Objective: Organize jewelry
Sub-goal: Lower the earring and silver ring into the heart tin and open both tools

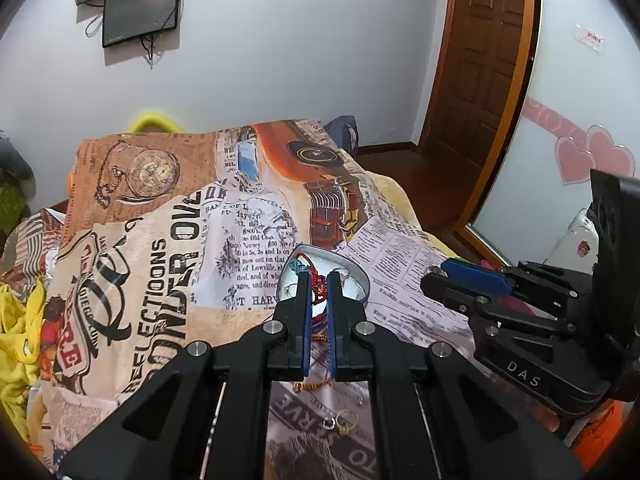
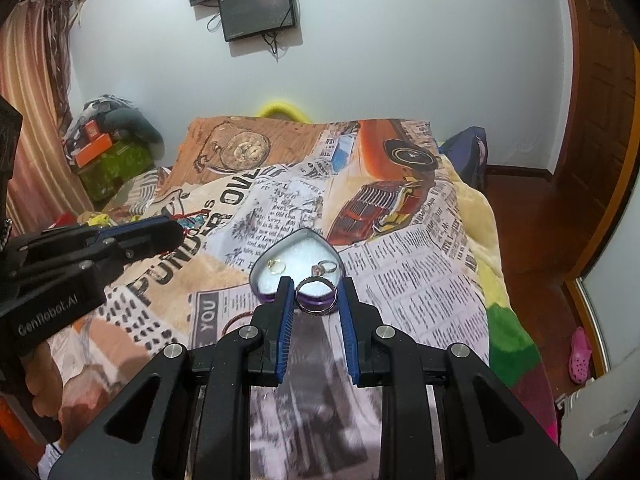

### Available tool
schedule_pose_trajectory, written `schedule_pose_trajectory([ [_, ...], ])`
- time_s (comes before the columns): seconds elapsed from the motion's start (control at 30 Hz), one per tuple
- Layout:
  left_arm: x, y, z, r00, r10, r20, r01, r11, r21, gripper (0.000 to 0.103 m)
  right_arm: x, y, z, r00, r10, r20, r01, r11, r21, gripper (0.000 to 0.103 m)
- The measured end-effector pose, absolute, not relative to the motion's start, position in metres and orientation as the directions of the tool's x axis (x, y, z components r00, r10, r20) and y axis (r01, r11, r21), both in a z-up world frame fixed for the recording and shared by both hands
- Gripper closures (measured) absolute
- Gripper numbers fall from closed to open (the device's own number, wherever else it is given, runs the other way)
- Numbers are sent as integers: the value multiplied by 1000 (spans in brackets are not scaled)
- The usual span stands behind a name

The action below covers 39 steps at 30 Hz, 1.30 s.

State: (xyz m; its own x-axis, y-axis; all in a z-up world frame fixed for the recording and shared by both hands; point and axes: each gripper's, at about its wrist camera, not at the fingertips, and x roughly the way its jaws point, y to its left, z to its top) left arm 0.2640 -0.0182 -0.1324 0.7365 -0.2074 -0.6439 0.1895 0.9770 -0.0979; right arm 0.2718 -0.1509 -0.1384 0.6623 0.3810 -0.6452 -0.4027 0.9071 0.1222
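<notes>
We have two things in our hands right now. Our right gripper (image 2: pixel 316 300) has its fingers (image 2: pixel 285 312) squeezed on a big purple and silver ring (image 2: pixel 317 295), held flat-ish w/ its hole facing up at us. Our left gripper (image 1: pixel 319 280) has its fingers (image 1: pixel 306 300) pinched almost fully together on a red string bracelet (image 1: pixel 318 286) w/ blue-green beads; the string hangs down between them.

Where do they go? We think into the heart-shaped tin (image 2: pixel 298 236) on the bed cover (image 2: pixel 400 280). In the right wrist view the tin sits in the middle of the frame, just past the ring and a bit above it (two small rings (image 2: pixel 277 266) and (image 2: pixel 326 267) already lie inside on the white pad). So the ring only needs to go a little forward and down.

In that same view the left gripper (image 2: pixel 176 228) is off at the middle left, well apart from the tin. So the right hand looks nearer. One gold ring (image 1: pixel 346 420) lies loose on the cover, bottom middle of the left view.
</notes>
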Motion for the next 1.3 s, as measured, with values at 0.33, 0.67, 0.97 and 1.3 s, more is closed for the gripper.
schedule_pose_trajectory([
  [0.33,312,-21,-160,686,-234,-689,206,971,-124,98,312,-140,-158,609,391,-690,-425,895,132,83],
  [0.67,342,-27,-184,625,-260,-736,240,961,-137,98,337,-131,-179,537,399,-743,-457,878,141,83],
  [0.97,352,-30,-197,588,-266,-764,254,957,-138,98,345,-122,-186,527,370,-765,-476,874,95,83],
  [1.3,349,-23,-194,600,-263,-755,240,960,-144,97,348,-120,-191,511,350,-785,-475,876,82,83],
])
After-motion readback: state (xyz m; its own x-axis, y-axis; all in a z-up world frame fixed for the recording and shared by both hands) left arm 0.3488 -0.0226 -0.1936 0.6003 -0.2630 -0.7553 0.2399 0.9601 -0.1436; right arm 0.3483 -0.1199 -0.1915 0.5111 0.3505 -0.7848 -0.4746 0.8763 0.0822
